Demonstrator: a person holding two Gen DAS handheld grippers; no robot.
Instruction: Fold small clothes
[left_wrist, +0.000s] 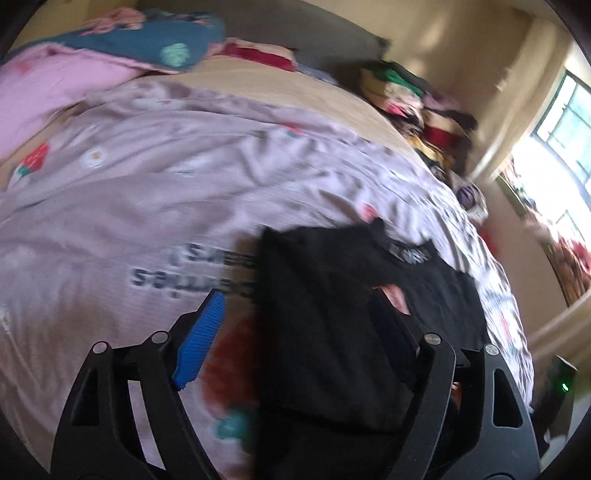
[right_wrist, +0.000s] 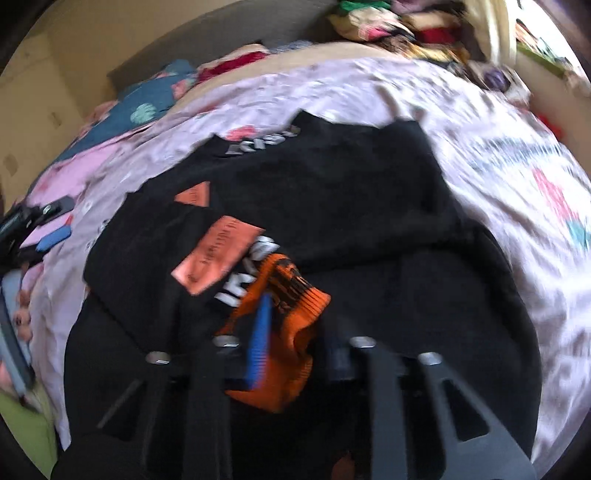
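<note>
A bed (left_wrist: 110, 206) under a lilac printed sheet (right_wrist: 498, 177) filled the room, pillows (left_wrist: 147, 40) at its head and a clothes heap (left_wrist: 413, 99) along the far side. A black garment (right_wrist: 332, 192) lay spread across the sheet. The left gripper (left_wrist: 295, 325) hung over its edge, jaws open and empty. The right gripper (right_wrist: 299, 332) had its jaws pinched on the garment's orange-printed fold (right_wrist: 291, 295).

A bed (left_wrist: 258, 74) carries everything, spread with a wrinkled pale lilac printed sheet (left_wrist: 166, 177). A black garment (right_wrist: 332, 192) lies flat on the sheet just ahead of the tools. Beyond them, a pink and blue quilt (left_wrist: 110, 48) and a pile of clothes (left_wrist: 417, 99) sit at the far end.
</note>
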